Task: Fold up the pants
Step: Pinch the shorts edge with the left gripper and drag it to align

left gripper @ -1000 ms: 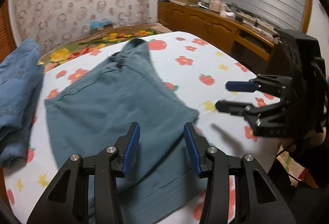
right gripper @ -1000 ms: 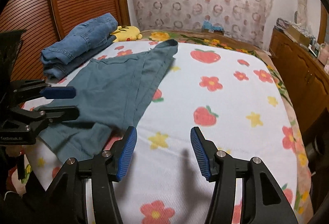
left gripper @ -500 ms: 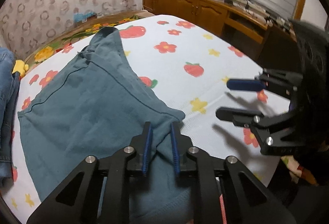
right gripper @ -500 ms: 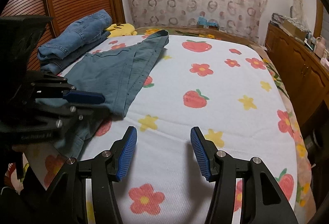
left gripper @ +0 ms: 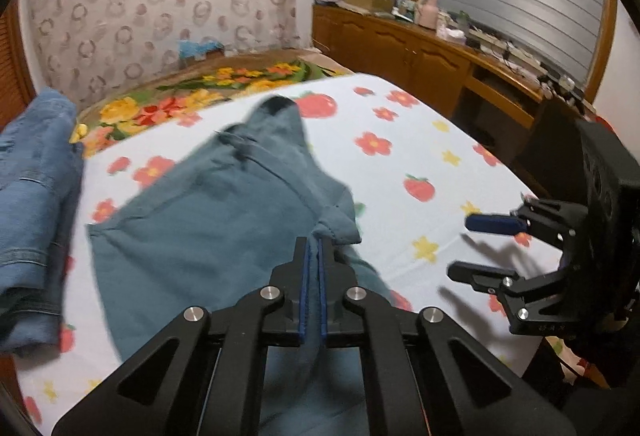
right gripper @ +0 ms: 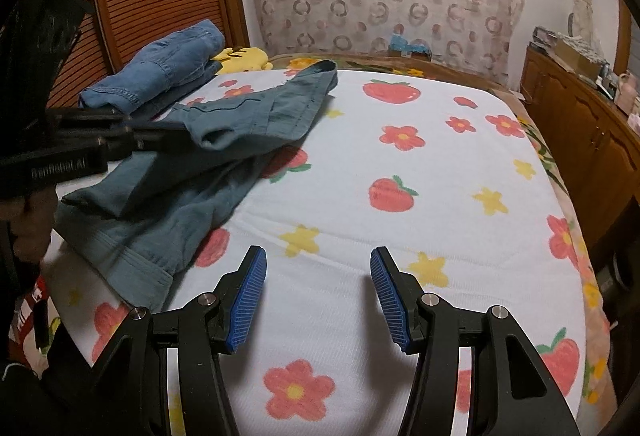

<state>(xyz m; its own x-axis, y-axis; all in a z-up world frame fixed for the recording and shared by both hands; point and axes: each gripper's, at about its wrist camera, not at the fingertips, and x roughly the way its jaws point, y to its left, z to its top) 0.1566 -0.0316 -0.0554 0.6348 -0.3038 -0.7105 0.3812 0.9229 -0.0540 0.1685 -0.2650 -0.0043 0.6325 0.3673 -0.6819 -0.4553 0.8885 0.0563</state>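
Barely started tbh: left gripper [left gripper: 313,250] pinching a raised edge of the teal pants [right gripper: 224,140], right gripper [right gripper: 318,276] spread and empty, folding mostly still ahead.

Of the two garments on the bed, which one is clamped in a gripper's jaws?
The teal pants, pinched at a raised fold by the left gripper. The blue denim garment lies folded by the headboard, untouched.

In the left wrist view the pants [left gripper: 208,236] are motion-blurred, their near end hidden under the left gripper [left gripper: 313,264]. At nine o'clock the jeans [left gripper: 32,204] run off frame, blurred. Clutter on the cabinet [left gripper: 400,48] at one o'clock is too small to identify.
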